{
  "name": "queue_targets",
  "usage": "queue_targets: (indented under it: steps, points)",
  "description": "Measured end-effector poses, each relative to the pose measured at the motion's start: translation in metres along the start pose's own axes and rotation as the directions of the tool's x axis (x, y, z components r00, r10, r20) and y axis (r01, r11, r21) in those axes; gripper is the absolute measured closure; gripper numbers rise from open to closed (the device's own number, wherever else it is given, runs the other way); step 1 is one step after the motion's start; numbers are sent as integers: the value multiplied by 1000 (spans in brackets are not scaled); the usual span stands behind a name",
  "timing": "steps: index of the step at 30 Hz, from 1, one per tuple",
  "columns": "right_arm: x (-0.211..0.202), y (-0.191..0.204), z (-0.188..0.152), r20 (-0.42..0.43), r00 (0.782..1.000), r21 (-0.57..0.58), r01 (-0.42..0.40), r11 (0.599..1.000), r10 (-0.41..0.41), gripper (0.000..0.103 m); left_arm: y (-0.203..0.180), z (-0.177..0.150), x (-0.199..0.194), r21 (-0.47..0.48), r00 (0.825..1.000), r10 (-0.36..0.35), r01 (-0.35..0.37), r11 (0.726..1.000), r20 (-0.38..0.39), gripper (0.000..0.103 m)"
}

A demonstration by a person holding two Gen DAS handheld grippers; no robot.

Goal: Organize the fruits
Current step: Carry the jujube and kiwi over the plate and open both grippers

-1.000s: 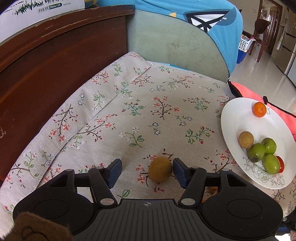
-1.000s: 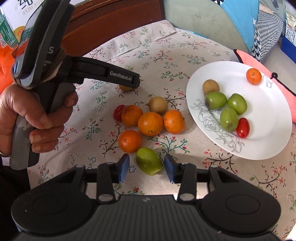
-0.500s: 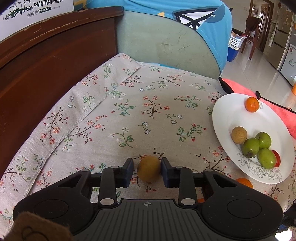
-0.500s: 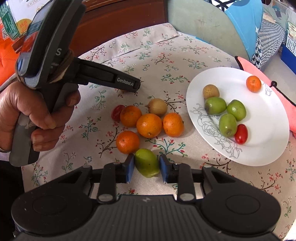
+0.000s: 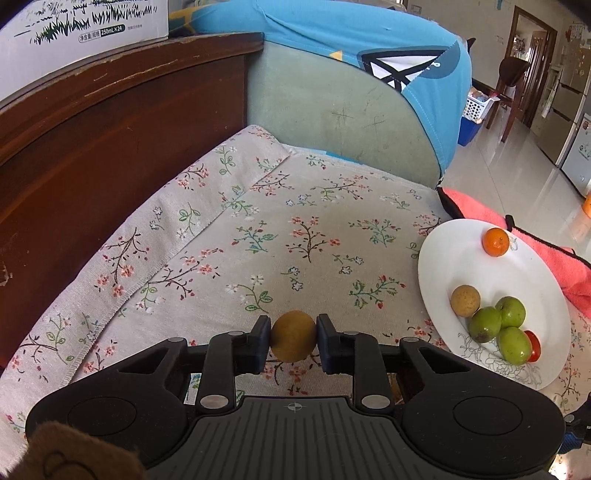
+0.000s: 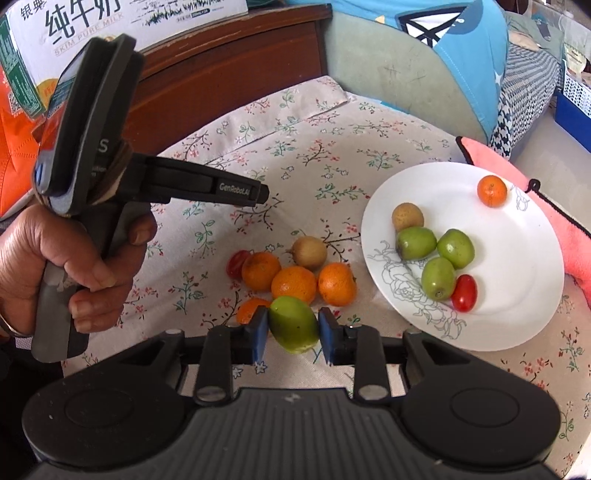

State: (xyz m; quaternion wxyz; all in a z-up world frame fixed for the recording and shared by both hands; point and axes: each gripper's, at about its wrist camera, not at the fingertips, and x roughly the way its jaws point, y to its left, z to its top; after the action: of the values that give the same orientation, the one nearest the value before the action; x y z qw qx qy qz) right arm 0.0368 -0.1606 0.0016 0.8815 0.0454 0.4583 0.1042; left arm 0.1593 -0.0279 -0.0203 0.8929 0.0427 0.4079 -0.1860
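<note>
My left gripper [image 5: 293,341] is shut on a small round brown fruit [image 5: 293,340] and holds it above the floral tablecloth. My right gripper [image 6: 293,332] is shut on a green fruit [image 6: 293,328], lifted just above a pile of loose fruit: several oranges [image 6: 294,284], a brown fruit [image 6: 309,252] and a red tomato [image 6: 238,260]. The white plate [image 6: 517,258] at the right holds three green fruits [image 6: 437,277], a brown fruit [image 6: 407,217], an orange [image 6: 491,191] and a red tomato [image 6: 464,292]. The plate also shows in the left wrist view [image 5: 461,258].
The left hand-held gripper body [image 6: 110,184] sits at the left of the right wrist view. A dark wooden headboard [image 5: 92,147] with milk cartons [image 6: 74,29] on top borders the far left. A green cushion [image 5: 343,122] and a pink cloth [image 5: 546,254] lie behind and right.
Both grippers closed: the left on the brown fruit, the right on the green fruit. Both have since lifted their fruit off the cloth.
</note>
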Motion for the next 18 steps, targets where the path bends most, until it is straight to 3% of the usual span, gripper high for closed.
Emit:
queue_targets:
  steps: [10,18]
  points:
    - [-27,-27,16,94,995,83,17,996,-25,74,-23,18,-28,17,995,-72,71,997,75,79]
    - [-55,-62,22,173,981,162,64,985,-93,74,-54,27,-37,67,986,-121,115,991,111,79]
